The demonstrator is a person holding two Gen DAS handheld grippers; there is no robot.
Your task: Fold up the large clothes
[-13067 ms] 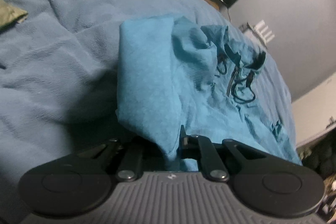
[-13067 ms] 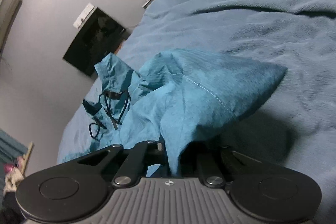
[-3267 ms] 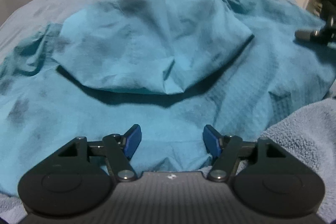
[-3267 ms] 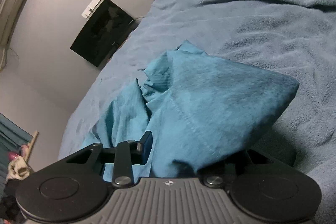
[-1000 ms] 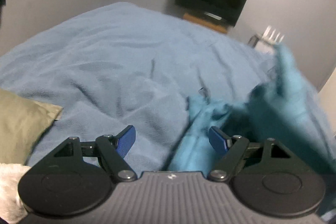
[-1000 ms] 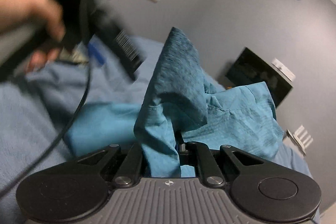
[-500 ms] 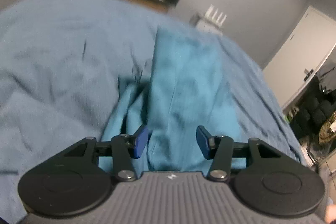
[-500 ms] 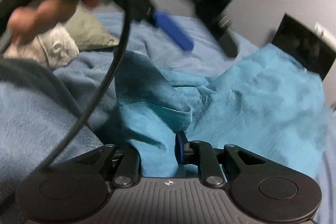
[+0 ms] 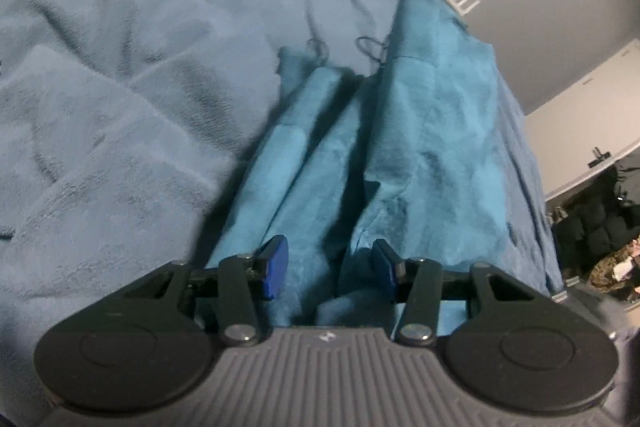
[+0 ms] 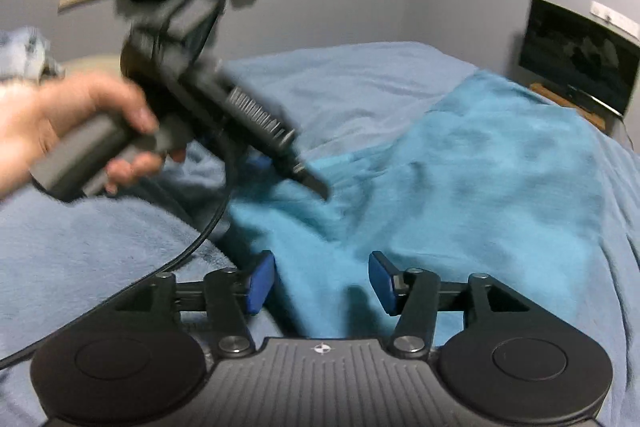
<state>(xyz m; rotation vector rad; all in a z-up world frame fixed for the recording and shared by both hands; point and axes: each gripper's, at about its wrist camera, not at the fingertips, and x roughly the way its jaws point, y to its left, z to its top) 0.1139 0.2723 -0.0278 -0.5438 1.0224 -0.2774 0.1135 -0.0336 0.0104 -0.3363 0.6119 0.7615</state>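
Garment (image 10: 480, 187) now lies flat on the bed (image 10: 340, 75), centre right of frame; right gripper (image 10: 322, 283) has let go, jaws opening, and left gripper (image 9: 330, 265) hovers unclenched over its folds.
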